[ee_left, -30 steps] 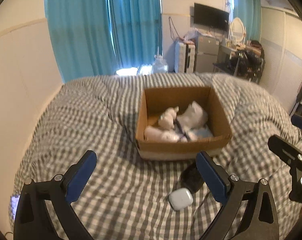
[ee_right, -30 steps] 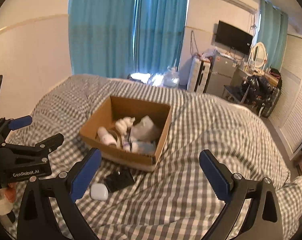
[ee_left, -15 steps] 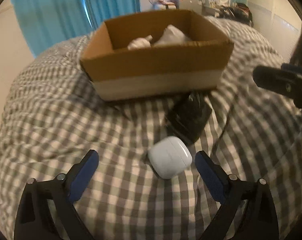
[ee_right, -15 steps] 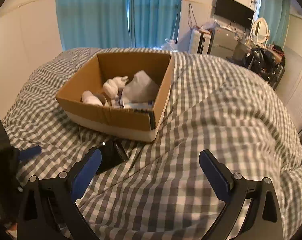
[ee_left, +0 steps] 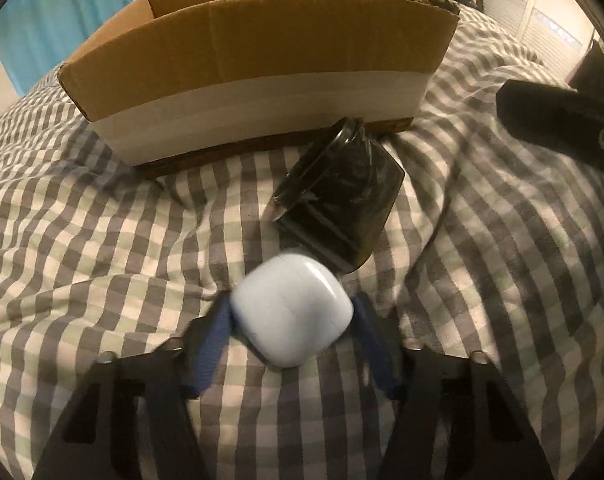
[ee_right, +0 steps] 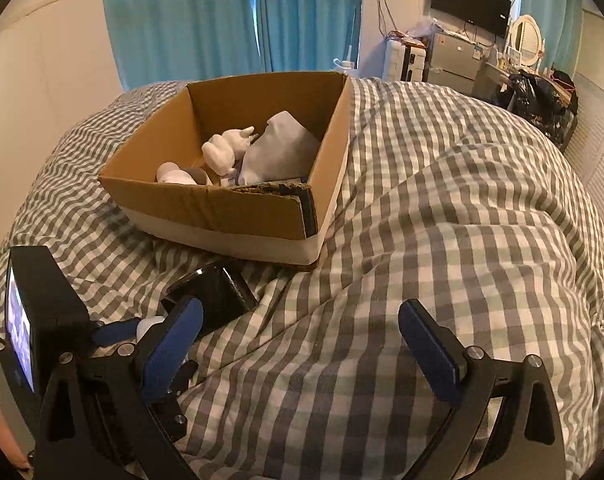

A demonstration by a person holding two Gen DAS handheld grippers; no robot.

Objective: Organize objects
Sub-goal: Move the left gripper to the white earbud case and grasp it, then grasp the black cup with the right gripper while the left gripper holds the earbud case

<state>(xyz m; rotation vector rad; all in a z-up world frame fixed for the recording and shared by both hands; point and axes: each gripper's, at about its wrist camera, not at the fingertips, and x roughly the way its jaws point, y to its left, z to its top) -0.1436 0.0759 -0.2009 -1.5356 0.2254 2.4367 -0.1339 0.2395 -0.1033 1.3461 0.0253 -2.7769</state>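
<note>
While the left gripper (ee_left: 291, 316) has its blue fingers (ee_left: 213, 332) pressed against both sides of the white case (ee_left: 291, 314), the case sits on the bed (ee_left: 101, 240) just in front of the box (ee_left: 261, 64), touching the near corner of a black pouch (ee_left: 342, 196) that lies between it and the box wall. The grip looks closed on the case, though blur hides how firmly.

To do this step well, lift straight up first, so the rounded, smooth shell does not squirt out of the fingers and the pouch is not dragged along. Once it is above the box rim, carry it forward over the near wall and lower it into a free spot beside the white figurine (ee_right: 225, 148) and grey bag (ee_right: 279, 152) before letting go. The soft quilt gives way, so do not press down on it.

Nearer than the box and to its right, the right gripper (ee_right: 302, 356) hangs with its fingers wide apart, holding nothing. I judge it well placed to take the pouch next.
</note>
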